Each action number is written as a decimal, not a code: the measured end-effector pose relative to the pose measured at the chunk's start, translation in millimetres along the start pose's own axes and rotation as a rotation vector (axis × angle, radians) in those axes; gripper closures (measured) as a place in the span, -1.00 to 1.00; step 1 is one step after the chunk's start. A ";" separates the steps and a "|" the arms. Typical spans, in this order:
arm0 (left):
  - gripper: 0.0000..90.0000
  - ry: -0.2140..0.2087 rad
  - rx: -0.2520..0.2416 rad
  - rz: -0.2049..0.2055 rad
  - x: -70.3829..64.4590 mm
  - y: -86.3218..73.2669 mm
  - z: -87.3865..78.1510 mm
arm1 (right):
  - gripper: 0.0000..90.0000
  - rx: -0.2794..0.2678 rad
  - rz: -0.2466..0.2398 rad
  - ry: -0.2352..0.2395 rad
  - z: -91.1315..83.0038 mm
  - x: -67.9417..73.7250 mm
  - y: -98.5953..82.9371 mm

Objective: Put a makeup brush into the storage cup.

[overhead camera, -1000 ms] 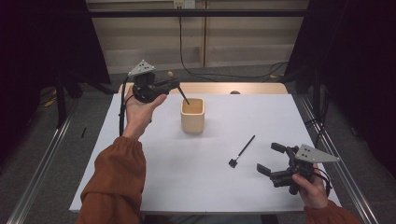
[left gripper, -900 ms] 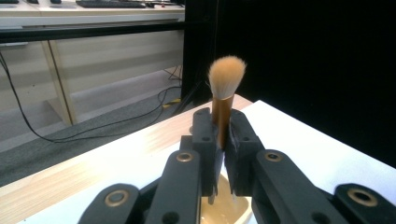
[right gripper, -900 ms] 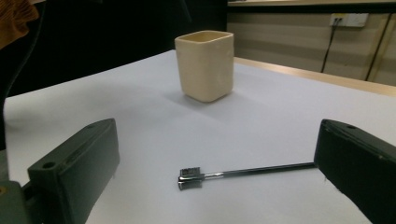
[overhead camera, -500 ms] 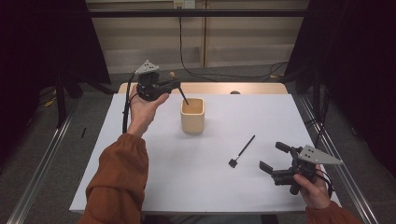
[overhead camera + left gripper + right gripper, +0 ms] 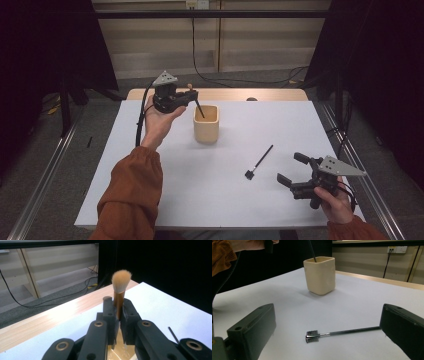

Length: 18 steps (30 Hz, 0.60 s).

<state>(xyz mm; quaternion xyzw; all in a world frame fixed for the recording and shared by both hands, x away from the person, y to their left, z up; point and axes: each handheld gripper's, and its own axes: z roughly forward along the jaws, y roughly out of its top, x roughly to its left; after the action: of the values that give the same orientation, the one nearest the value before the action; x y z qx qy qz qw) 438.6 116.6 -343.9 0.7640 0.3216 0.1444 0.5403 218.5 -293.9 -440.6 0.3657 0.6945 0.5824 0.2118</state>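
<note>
A cream cup [image 5: 206, 123] stands on the white table [image 5: 150, 190] at back centre. My left gripper [image 5: 192, 94] is raised just left of the cup and is shut on a makeup brush [image 5: 121, 290] with tan bristles and a copper ferrule. The brush's thin dark handle [image 5: 200, 110] slants down into the cup's mouth [image 5: 314, 258]. A small black comb brush [image 5: 259, 162] lies flat right of the cup, its head [image 5: 312, 336] towards the front edge. My right gripper [image 5: 292, 168] hovers open near the front right corner, its jaws either side of that comb brush in the right gripper view.
A wooden strip [image 5: 270, 94] runs along the table's far edge, with cables [image 5: 200, 60] on the floor beyond. Metal rails [image 5: 45, 170] flank the table. A person's orange sleeve [image 5: 131, 195] reaches in from the bottom left.
My left gripper has carried the makeup brush rightward towards the cup, and the handle tip has gone into its mouth. My right gripper has barely moved and stays open.
</note>
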 end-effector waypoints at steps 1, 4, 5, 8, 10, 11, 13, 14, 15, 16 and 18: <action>0.86 -0.004 -0.004 0.000 0.1 -1.7 1.3 | -1.00 -0.004 0.000 0.000 0.2 0.0 -0.1; 0.86 -0.008 0.006 -0.005 0.3 -6.7 2.7 | -1.00 -0.008 -0.006 0.000 -0.4 0.4 0.3; 0.86 -0.010 0.005 -0.013 0.4 -8.7 3.4 | -1.00 -0.010 -0.007 -0.002 -0.6 0.4 0.3; 0.86 -0.015 0.008 -0.015 0.7 -13.2 4.4 | -1.00 -0.008 -0.001 0.000 -0.6 0.3 0.3; 0.86 -0.007 0.006 -0.015 -0.9 -15.9 5.5 | -1.00 -0.006 -0.001 0.003 -0.3 0.5 0.1; 0.86 -0.007 0.007 -0.015 -1.1 -16.7 6.0 | -1.00 -0.006 0.000 0.004 -0.1 0.5 0.1; 0.86 -0.009 0.010 -0.020 -1.9 -19.9 8.9 | -1.00 -0.006 0.002 0.004 0.1 0.4 0.1; 0.86 -0.010 0.012 -0.018 -1.3 -21.1 9.3 | -1.00 -0.005 0.000 0.004 0.2 0.2 0.1; 0.86 -0.005 0.021 -0.020 -1.0 -22.4 9.8 | -1.00 -0.005 -0.001 0.005 0.3 0.2 0.0; 0.86 -0.011 0.017 -0.022 -0.8 -24.4 10.8 | -1.00 -0.005 0.000 0.006 0.3 0.3 -0.1; 0.86 -0.012 0.020 -0.023 -0.4 -27.3 11.4 | -1.00 -0.004 -0.001 0.005 0.5 0.1 -0.2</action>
<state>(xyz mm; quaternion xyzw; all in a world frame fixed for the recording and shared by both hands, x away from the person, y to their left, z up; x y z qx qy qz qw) 435.6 113.6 -373.2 0.7666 0.3286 0.1305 0.5360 218.8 -293.5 -440.9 0.3633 0.6941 0.5845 0.2109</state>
